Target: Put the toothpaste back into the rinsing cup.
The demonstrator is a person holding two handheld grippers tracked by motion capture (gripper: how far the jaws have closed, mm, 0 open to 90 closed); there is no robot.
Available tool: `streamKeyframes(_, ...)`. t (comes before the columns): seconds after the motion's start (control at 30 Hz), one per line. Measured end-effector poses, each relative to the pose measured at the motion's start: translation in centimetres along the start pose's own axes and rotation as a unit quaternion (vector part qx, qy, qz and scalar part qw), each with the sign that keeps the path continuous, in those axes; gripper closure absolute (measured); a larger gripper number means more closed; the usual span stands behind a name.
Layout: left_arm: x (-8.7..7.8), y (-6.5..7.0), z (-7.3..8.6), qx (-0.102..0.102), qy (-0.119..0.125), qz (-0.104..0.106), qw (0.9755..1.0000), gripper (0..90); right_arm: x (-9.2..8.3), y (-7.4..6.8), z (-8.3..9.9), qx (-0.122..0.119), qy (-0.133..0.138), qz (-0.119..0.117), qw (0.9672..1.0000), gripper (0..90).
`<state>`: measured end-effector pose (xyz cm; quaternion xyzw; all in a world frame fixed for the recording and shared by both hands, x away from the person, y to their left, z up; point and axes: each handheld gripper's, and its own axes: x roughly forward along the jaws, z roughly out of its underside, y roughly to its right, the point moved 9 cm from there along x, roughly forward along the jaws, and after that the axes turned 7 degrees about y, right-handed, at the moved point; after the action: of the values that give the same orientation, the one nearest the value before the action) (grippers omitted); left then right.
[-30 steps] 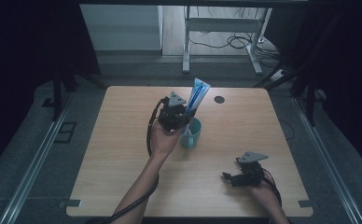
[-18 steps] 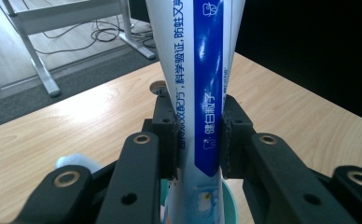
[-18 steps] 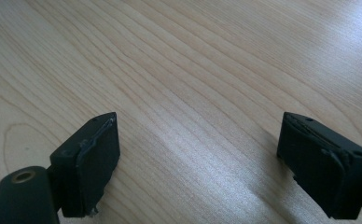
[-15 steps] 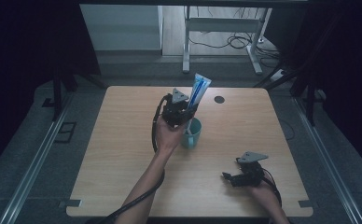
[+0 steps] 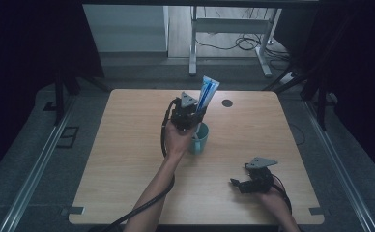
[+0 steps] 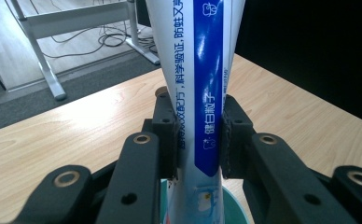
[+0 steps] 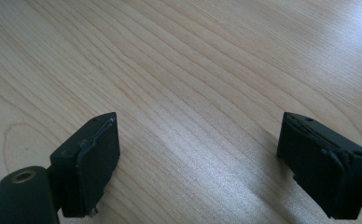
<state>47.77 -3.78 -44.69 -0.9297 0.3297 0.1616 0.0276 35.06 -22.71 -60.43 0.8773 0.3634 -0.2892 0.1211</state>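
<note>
A blue-and-white toothpaste tube [image 5: 207, 92] stands upright in my left gripper [image 5: 189, 115], whose jaws are shut on it. In the left gripper view the pads [image 6: 167, 135] press the tube [image 6: 202, 84] from both sides. The tube's lower end sits over or in a teal cup [image 5: 199, 139] on the wooden table [image 5: 127, 159]; the cup's rim [image 6: 235, 212] shows right below the jaws. My right gripper [image 5: 238, 182] rests low at the table's front right, open, with bare wood between its pads [image 7: 95, 158].
A small dark round hole [image 5: 227, 103] lies in the table top near the far edge. Beyond the table stand a metal desk frame [image 5: 234, 29] and loose cables on the floor. Dark rails run along both sides.
My left gripper has sunk slightly and shifted a little to the right with the tube, closer over the cup. The right gripper has stayed put.
</note>
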Motion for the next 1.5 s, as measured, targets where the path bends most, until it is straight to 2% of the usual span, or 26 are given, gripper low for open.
streamKeyframes(0.4, 1.1, 0.2, 1.8, -0.003, -0.009, -0.006, 0.9999, 72.2, 0.0, 0.0, 0.0, 0.001, 0.0, 0.0, 1.0, 13.3)
streamKeyframes(0.57, 1.3, 0.3, 2.5, 0.002, -0.018, -0.008, 0.9998, 72.1, 0.0, 0.0, 0.0, 0.001, 0.0, 0.0, 1.0, 13.3)
streamKeyframes(0.87, 1.8, 0.1, 3.9, -0.002, -0.034, -0.012, 0.9994, 71.9, 0.0, 0.0, 0.0, 0.001, -0.001, 0.0, 1.0, 13.3)
streamKeyframes(1.5, 2.3, 0.5, 5.1, -0.007, -0.052, -0.013, 0.9985, 70.9, 0.0, 0.0, 0.0, 0.001, 0.0, 0.0, 1.0, 13.3)
